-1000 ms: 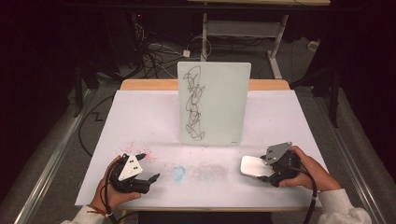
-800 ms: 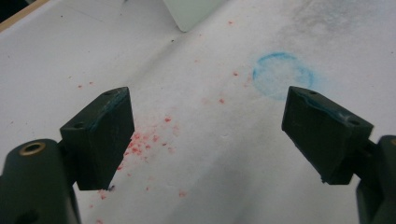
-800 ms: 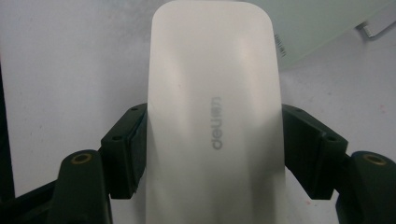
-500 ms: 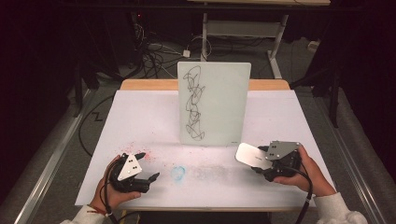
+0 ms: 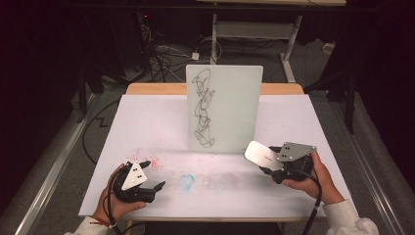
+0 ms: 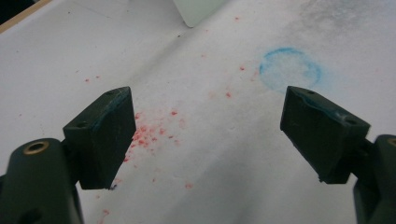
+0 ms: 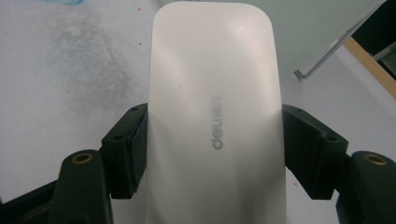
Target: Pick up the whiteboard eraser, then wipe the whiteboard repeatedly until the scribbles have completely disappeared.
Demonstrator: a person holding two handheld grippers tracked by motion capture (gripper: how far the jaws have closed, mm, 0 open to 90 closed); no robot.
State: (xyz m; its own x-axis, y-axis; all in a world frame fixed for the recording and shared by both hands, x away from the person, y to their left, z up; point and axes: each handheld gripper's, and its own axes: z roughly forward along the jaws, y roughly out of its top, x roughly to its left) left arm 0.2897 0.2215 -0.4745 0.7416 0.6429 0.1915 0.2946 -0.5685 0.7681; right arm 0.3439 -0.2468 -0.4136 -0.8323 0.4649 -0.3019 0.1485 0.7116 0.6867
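A small whiteboard (image 5: 224, 108) stands upright at the table's middle, with black scribbles (image 5: 203, 108) down its left half. My right gripper (image 5: 266, 164) is shut on a white board eraser (image 5: 263, 155), lifted just right of the board's lower corner. In the right gripper view the eraser (image 7: 215, 116) is clamped between both jaws, and the board's edge (image 7: 322, 28) lies just beyond. My left gripper (image 5: 153, 175) rests open at the front left, with nothing between its fingers (image 6: 105, 135).
White paper (image 5: 147, 122) covers the table. It carries red specks (image 6: 154, 128), a blue ring stain (image 6: 289, 69) and a grey smudge (image 5: 222, 178). Cables (image 5: 161, 54) and a desk frame (image 5: 254, 29) lie on the dark floor behind.
My right gripper has lifted the eraser and carried it left, toward the whiteboard's lower right corner. The left gripper has stayed where it was.
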